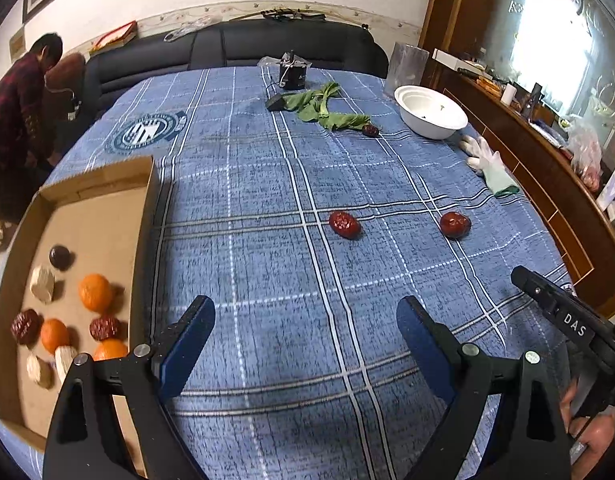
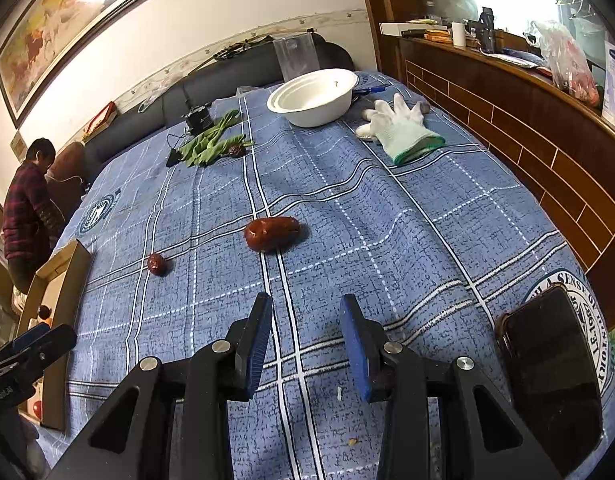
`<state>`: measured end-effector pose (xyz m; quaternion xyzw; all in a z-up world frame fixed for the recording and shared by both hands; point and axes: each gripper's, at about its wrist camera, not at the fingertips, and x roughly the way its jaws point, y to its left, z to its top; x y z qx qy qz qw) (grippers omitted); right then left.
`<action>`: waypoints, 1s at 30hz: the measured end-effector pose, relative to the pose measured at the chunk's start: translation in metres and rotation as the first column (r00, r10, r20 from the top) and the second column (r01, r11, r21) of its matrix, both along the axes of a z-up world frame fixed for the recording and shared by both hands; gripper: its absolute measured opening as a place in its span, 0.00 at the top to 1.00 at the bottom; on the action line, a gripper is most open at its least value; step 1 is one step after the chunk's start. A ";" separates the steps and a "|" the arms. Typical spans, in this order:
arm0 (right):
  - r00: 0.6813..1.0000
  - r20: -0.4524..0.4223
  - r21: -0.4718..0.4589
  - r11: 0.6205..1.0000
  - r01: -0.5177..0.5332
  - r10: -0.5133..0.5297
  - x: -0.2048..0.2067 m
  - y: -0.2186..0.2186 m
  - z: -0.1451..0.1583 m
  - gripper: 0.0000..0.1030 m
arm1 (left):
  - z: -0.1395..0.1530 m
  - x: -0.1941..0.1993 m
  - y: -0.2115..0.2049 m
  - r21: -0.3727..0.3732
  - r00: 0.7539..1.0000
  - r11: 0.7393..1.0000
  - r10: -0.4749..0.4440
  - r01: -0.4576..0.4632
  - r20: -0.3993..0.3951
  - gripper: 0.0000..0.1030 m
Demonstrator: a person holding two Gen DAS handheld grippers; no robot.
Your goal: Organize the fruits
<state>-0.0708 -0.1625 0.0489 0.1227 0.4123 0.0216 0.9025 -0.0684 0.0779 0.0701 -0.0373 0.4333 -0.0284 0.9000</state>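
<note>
Now two red dates lie loose on the tabletop [image 1: 267, 200], well right of the cardboard tray [image 1: 143, 216]: the nearer date [image 1: 344, 224] and the farther date [image 1: 454, 224]. My left gripper [image 1: 305, 320] has its fingers spread wide and empty; my right gripper [image 2: 306, 332] is part open, holding nothing. I'd line each up over a date, straddle it evenly, then close gently.
</note>
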 end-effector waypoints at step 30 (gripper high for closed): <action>0.999 -0.034 -0.011 0.999 -0.033 0.033 0.005 0.010 -0.008 0.63 | -0.011 0.004 -0.020 0.099 1.000 0.995 -0.005 0.004 0.005 0.11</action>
